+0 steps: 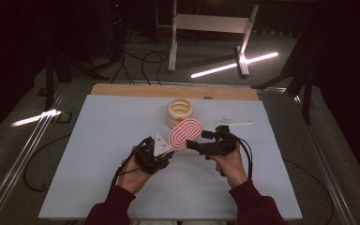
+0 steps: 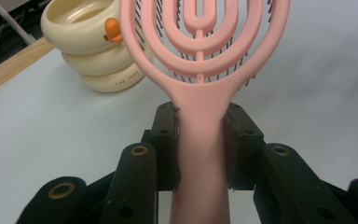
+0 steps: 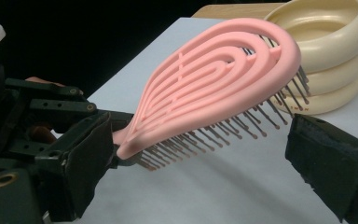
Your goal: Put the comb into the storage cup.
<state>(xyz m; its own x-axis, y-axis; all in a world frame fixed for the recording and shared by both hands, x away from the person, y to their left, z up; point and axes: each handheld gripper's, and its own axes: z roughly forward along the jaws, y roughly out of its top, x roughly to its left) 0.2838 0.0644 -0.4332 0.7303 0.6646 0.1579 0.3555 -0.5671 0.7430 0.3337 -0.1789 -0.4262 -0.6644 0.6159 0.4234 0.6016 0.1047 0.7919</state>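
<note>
The left gripper (image 2: 200,140) clamps the handle of a pink brush (image 2: 200,56), jaws pressed against both sides; its own view shows this grip plainly. The right gripper (image 3: 200,158) is spread wide, jaws apart on either side of the brush head, bristles pointing down between them, not touching. The high view shows both hands near the middle of a white mat (image 1: 98,140). A cream ringed bowl (image 1: 180,111) stands just beyond the brush. Bare mat lies left, right and near.
</note>
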